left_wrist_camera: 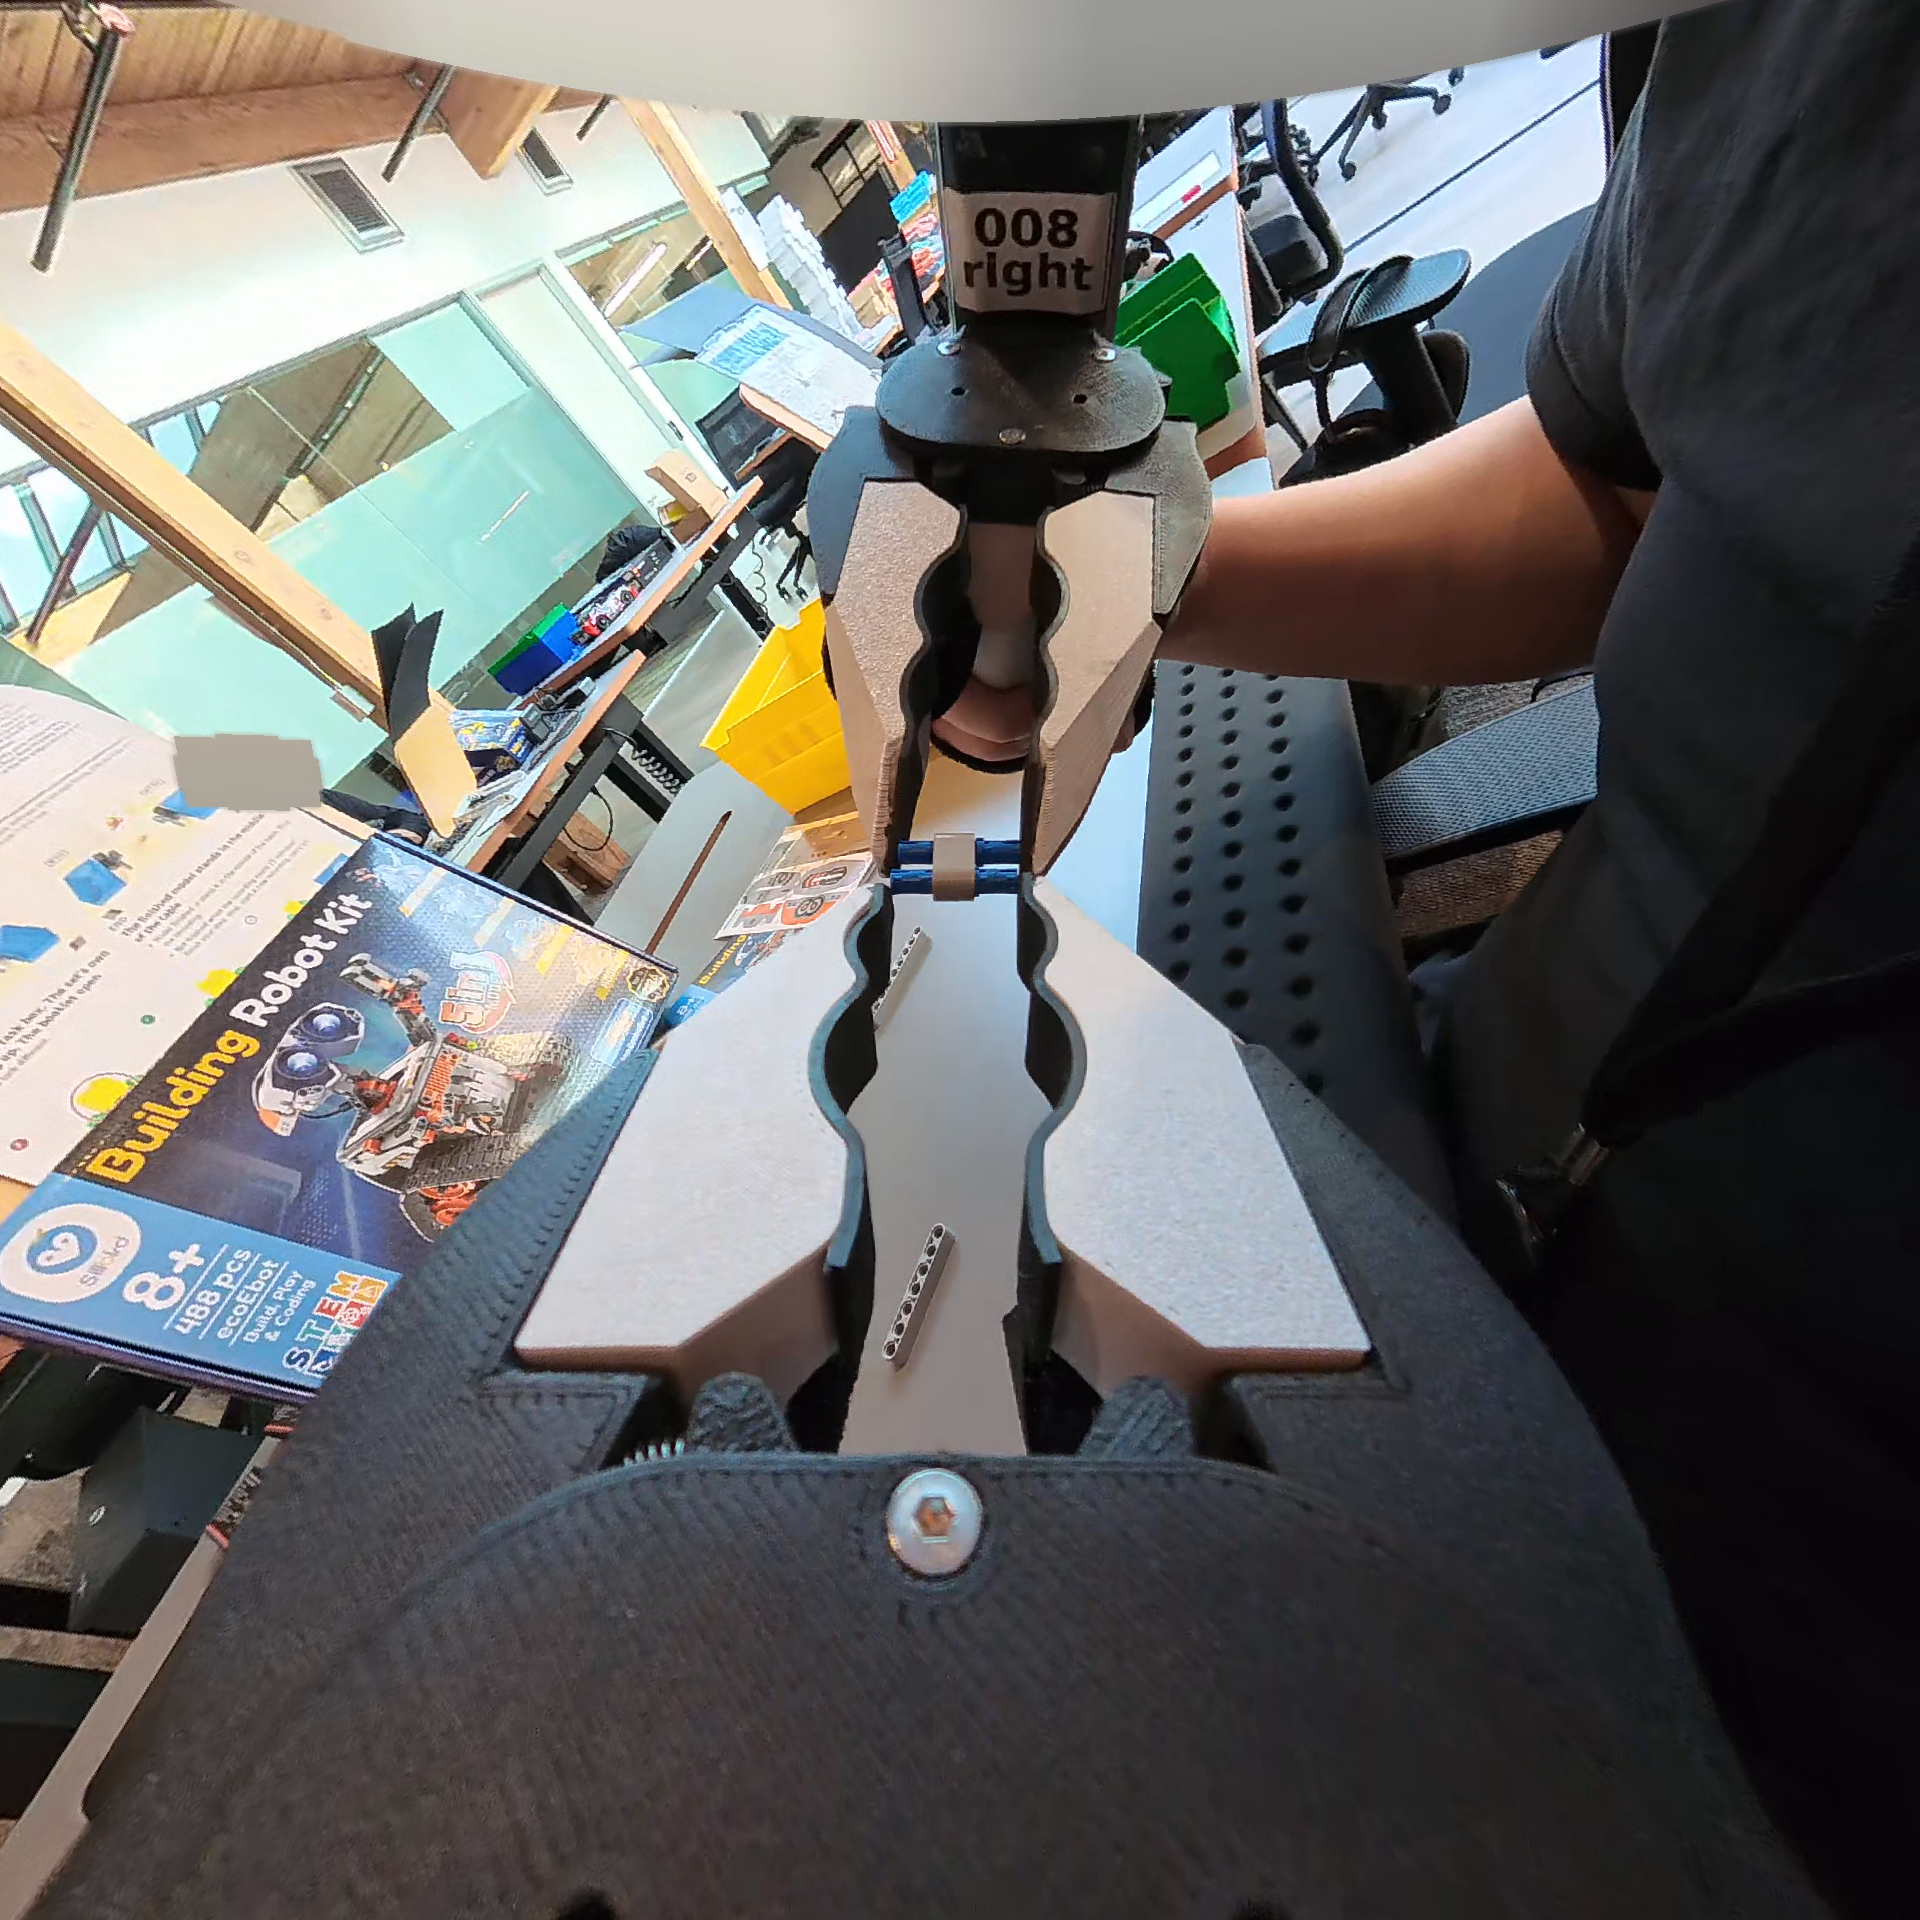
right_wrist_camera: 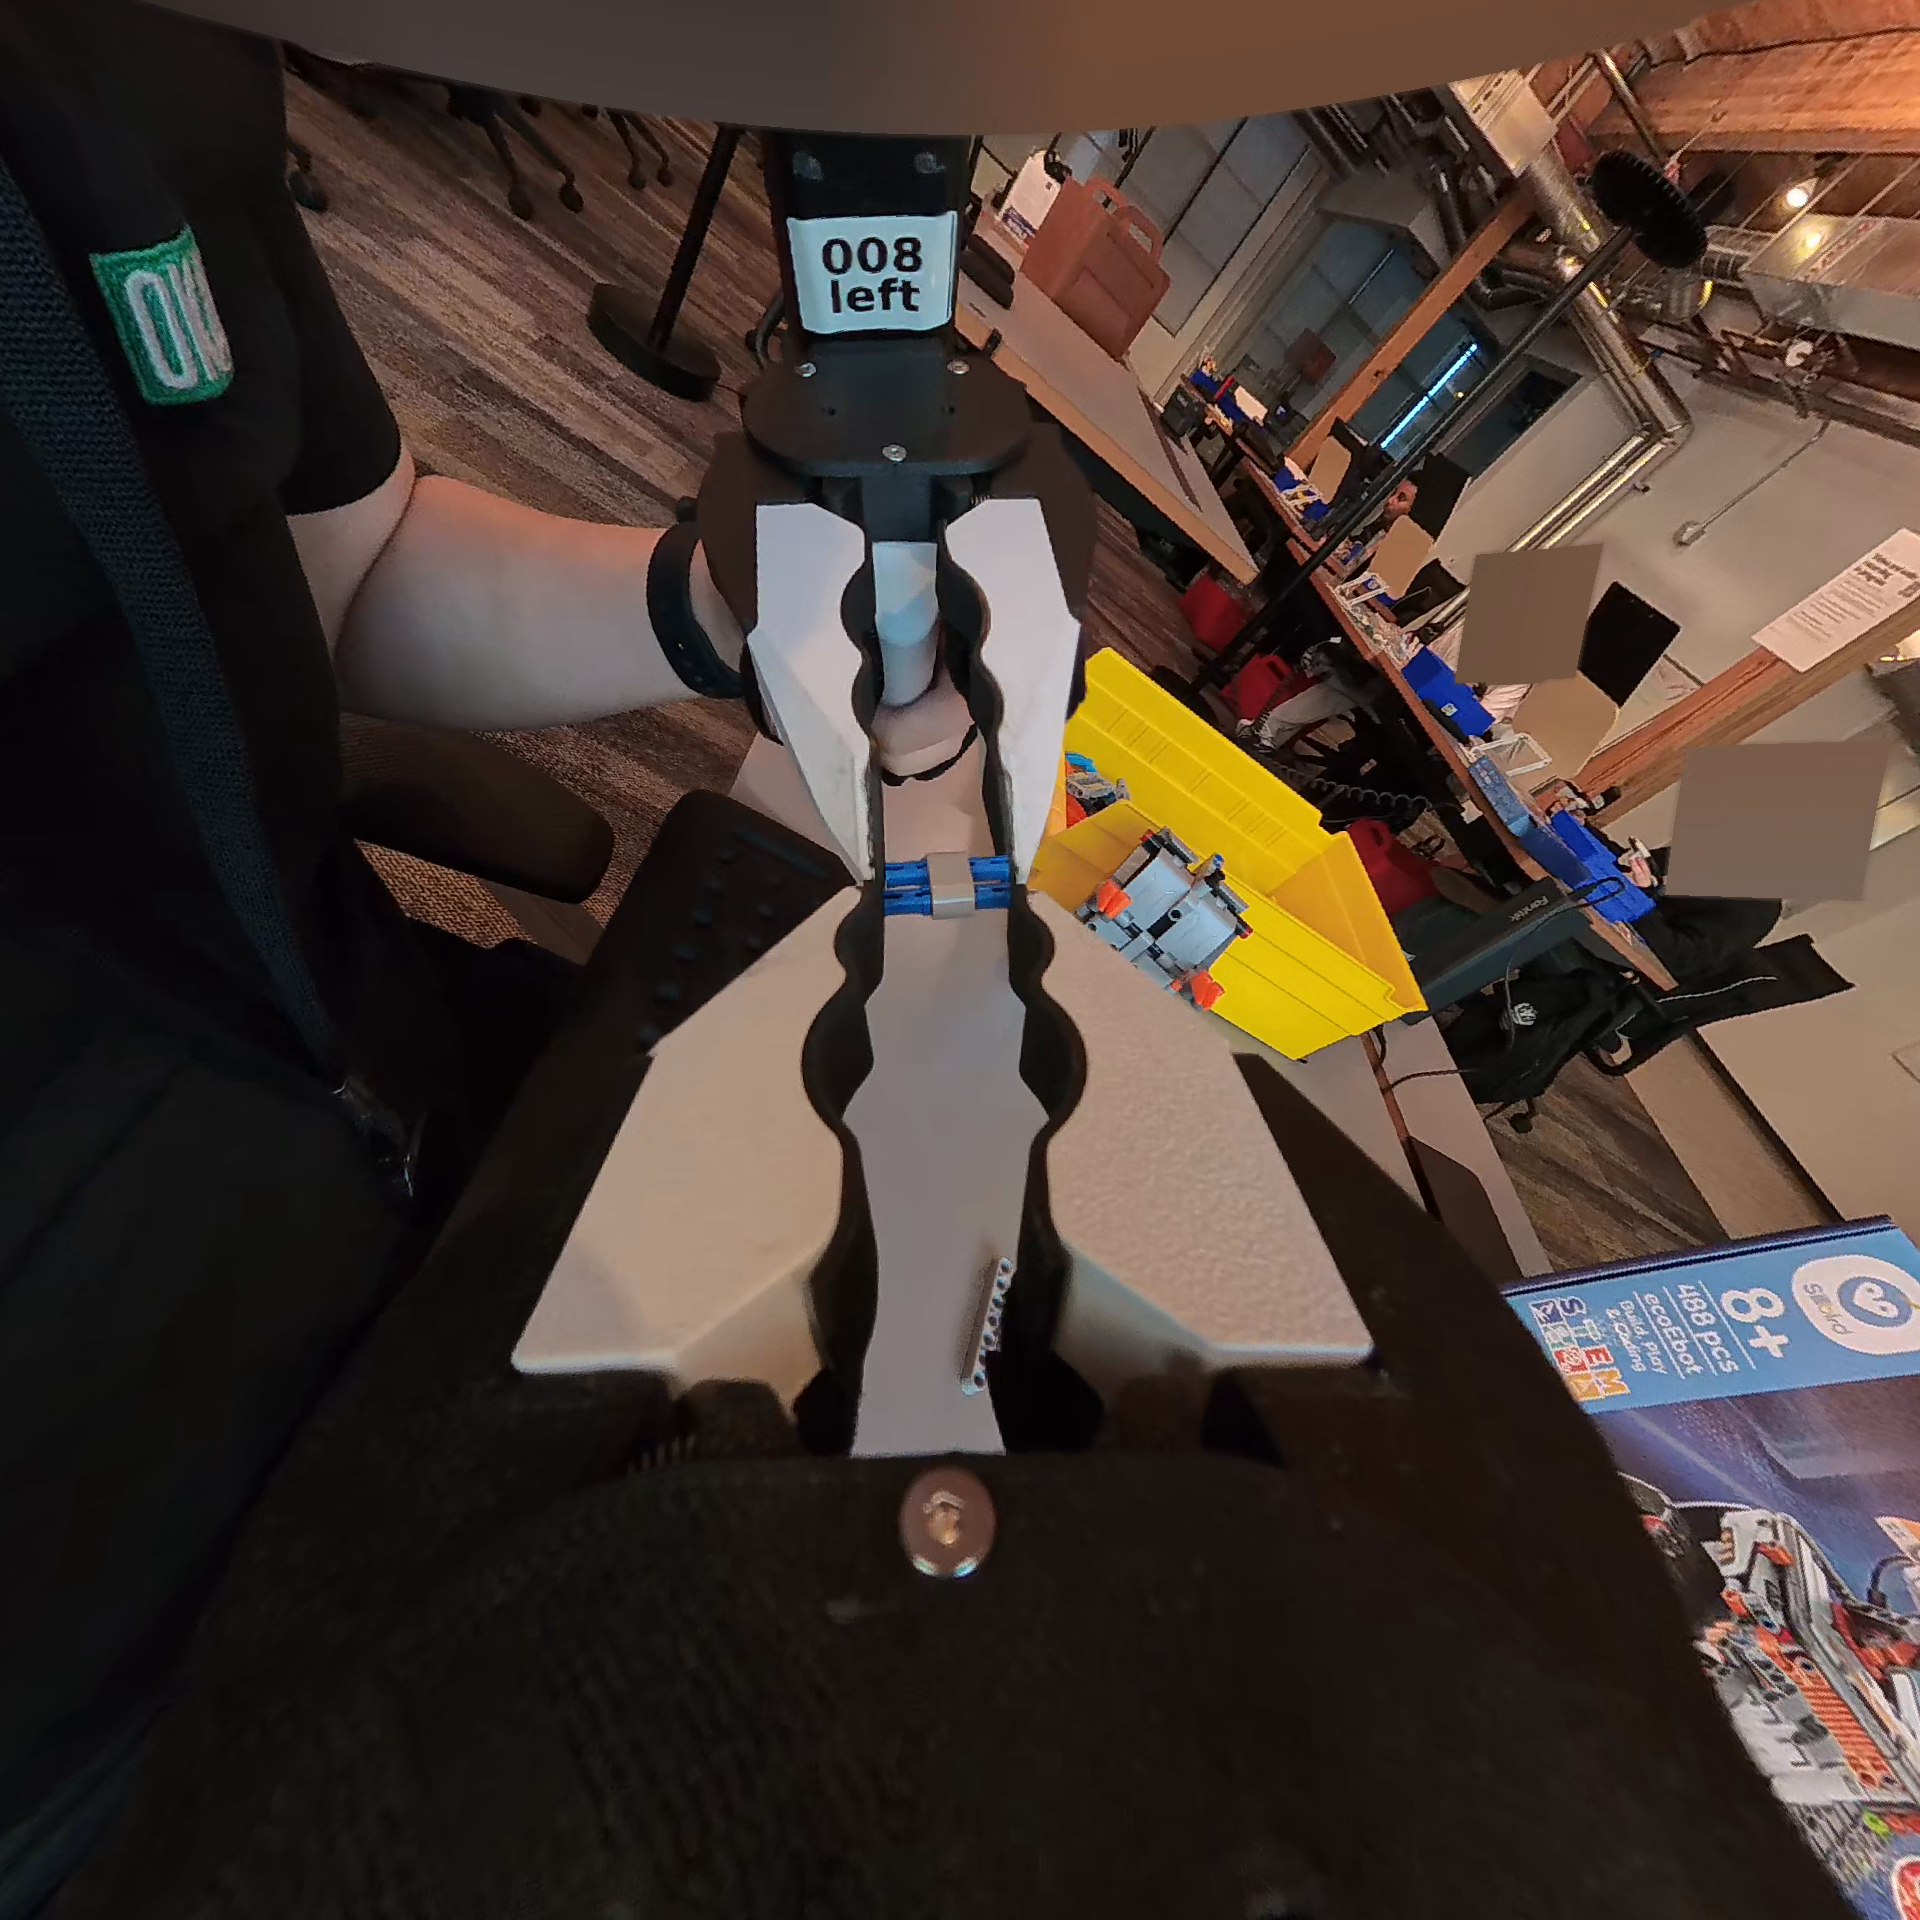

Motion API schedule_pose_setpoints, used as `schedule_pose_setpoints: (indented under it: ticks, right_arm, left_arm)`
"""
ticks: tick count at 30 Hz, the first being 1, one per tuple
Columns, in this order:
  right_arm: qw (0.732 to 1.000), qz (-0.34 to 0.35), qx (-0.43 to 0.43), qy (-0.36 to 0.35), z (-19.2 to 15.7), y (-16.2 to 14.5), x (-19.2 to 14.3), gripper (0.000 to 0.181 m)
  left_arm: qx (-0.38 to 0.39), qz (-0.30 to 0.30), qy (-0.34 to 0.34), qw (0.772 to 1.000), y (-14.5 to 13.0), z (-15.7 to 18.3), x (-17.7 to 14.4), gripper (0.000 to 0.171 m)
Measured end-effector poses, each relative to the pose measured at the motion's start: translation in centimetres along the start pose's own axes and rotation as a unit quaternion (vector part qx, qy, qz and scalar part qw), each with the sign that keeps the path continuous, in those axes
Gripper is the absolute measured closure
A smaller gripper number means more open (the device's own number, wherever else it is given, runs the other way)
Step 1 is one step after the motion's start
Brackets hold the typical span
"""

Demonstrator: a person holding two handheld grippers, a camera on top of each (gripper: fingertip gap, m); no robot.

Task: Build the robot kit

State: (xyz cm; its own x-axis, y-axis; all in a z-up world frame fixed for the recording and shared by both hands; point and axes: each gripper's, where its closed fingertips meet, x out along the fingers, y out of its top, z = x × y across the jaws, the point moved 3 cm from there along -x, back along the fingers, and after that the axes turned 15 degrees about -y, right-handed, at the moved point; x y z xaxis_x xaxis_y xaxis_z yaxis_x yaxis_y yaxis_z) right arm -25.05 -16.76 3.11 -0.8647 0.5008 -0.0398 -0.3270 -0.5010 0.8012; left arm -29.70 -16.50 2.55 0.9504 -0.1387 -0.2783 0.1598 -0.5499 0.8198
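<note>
A small piece [left_wrist_camera: 954, 868], a grey block with blue pins sticking out of both sides, is held in the air above the table [left_wrist_camera: 971, 1122], right where the two claws meet tip to tip. The left claw [left_wrist_camera: 956, 896] is drawn in narrow, and its tips are pressed against the blue pin ends. The right claw [left_wrist_camera: 956, 831] is set the same way from the opposite side, so the piece is gripped by both at once. Which row of pins is taken by which claw cannot be told.

Below the claws, a grey holed beam [left_wrist_camera: 917, 1291] is seen lying loose on the table, and a second beam [left_wrist_camera: 902, 971] lies farther on, partly hidden by the left claw's finger. A blue kit box [left_wrist_camera: 312, 1122] is placed near the left claw, with an open booklet [left_wrist_camera: 62, 883] beyond it. A yellow bin [right_wrist_camera: 1278, 935] is seen past the right claw, and a grey and orange model [right_wrist_camera: 1164, 914] is kept inside it.
</note>
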Motion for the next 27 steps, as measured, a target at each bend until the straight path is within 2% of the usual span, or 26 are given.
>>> schedule_pose_setpoints:
  ticks: [4, 11, 16, 19, 20, 22, 27]
  right_arm:
    - [1.000, 0.022, -0.014, -0.001, -0.2, 0.3, -0.1, 0.159]
    - [0.989, 0.083, -0.117, -0.029, -0.7, 0.8, -0.5, 0.159]
    - [0.979, 0.094, -0.172, -0.053, -1.0, 0.8, -0.5, 0.159]
    - [0.972, 0.103, -0.200, -0.067, -1.3, 1.1, -0.5, 0.159]
    - [0.969, 0.107, -0.206, -0.080, -1.2, 1.4, -0.5, 0.159]
    - [0.964, 0.111, -0.224, -0.087, -1.3, 1.5, -0.6, 0.159]
    - [0.977, 0.087, -0.180, -0.077, -1.0, 0.9, -0.3, 0.160]
  left_arm:
    - [0.024, 0.000, 0.006, 1.000, 0.4, 0.3, -0.1, 0.150]
    - [0.091, -0.013, 0.032, 0.995, 0.9, 0.9, -0.1, 0.150]
    - [0.141, -0.034, 0.056, 0.988, 0.9, 1.2, -0.1, 0.150]
    - [0.145, -0.029, 0.056, 0.987, 1.2, 1.4, -0.2, 0.150]
    - [0.146, -0.029, 0.053, 0.987, 1.2, 1.6, -0.3, 0.157]
    - [0.150, -0.026, 0.054, 0.987, 1.3, 1.7, -0.3, 0.157]
    - [0.112, -0.019, 0.052, 0.992, 0.8, 1.4, -0.2, 0.157]
